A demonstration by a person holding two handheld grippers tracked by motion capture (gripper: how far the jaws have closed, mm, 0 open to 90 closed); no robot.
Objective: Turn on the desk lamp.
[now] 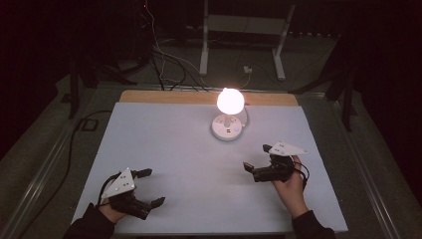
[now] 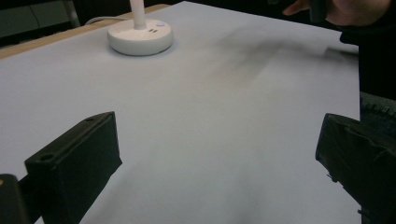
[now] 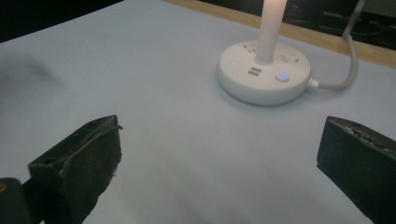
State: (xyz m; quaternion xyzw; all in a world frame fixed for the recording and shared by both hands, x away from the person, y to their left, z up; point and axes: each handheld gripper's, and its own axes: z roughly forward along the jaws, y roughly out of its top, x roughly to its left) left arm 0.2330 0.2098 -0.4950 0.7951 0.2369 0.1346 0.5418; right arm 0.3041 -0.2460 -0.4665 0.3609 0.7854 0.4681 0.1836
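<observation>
A small white lamp (image 1: 229,113) stands lit at the far middle of the white table (image 1: 164,144), its globe glowing on a thin stem over a round base (image 3: 264,72) with a blue light and a white cord. My left gripper (image 1: 151,187) rests open at the near left, with nothing between its jaws, and the base (image 2: 140,36) lies far ahead of it. My right gripper (image 1: 257,157) is open at the near right, jaws wide apart over bare table, pointing toward the lamp base.
A wooden strip (image 1: 164,96) runs along the table's far edge. Cables (image 1: 164,64) and a white stand's legs (image 1: 242,45) lie on the dark floor beyond. The other hand (image 2: 345,9) appears at the top right of the left gripper view.
</observation>
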